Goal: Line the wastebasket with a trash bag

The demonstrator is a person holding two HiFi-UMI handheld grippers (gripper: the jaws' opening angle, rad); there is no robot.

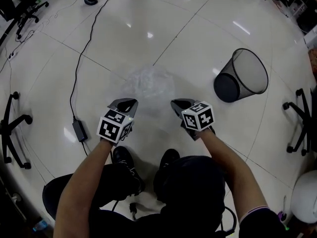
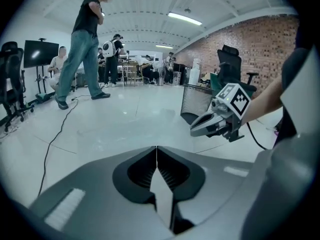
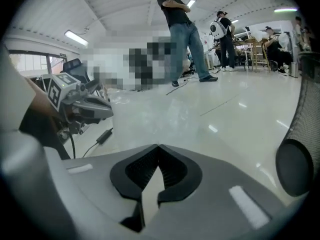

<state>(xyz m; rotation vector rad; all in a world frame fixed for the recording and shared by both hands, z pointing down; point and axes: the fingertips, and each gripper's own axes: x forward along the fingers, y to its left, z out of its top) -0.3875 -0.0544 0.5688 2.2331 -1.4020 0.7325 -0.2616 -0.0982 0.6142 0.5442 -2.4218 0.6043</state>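
A clear, crumpled trash bag (image 1: pixel 149 86) lies on the white tile floor just ahead of both grippers, its near edge reaching their tips. My left gripper (image 1: pixel 130 102) is shut, and hazy film runs out from its closed tips (image 2: pixel 156 149). My right gripper (image 1: pixel 176 103) is shut the same way, with film stretching ahead of it (image 3: pixel 159 146). The two grippers stand side by side, a hand's width apart. The black mesh wastebasket (image 1: pixel 242 76) lies tipped on its side to the right, mouth facing away; it also appears as dark mesh (image 2: pixel 197 101) and at the frame edge (image 3: pixel 300 149).
A black cable with a power adapter (image 1: pixel 79 130) runs along the floor at left. Office chair bases stand at the far left (image 1: pixel 12 128) and far right (image 1: pixel 299 128). A person (image 2: pixel 85 44) stands farther off, with others seated at desks behind. My shoes (image 1: pixel 124 160) are just below the grippers.
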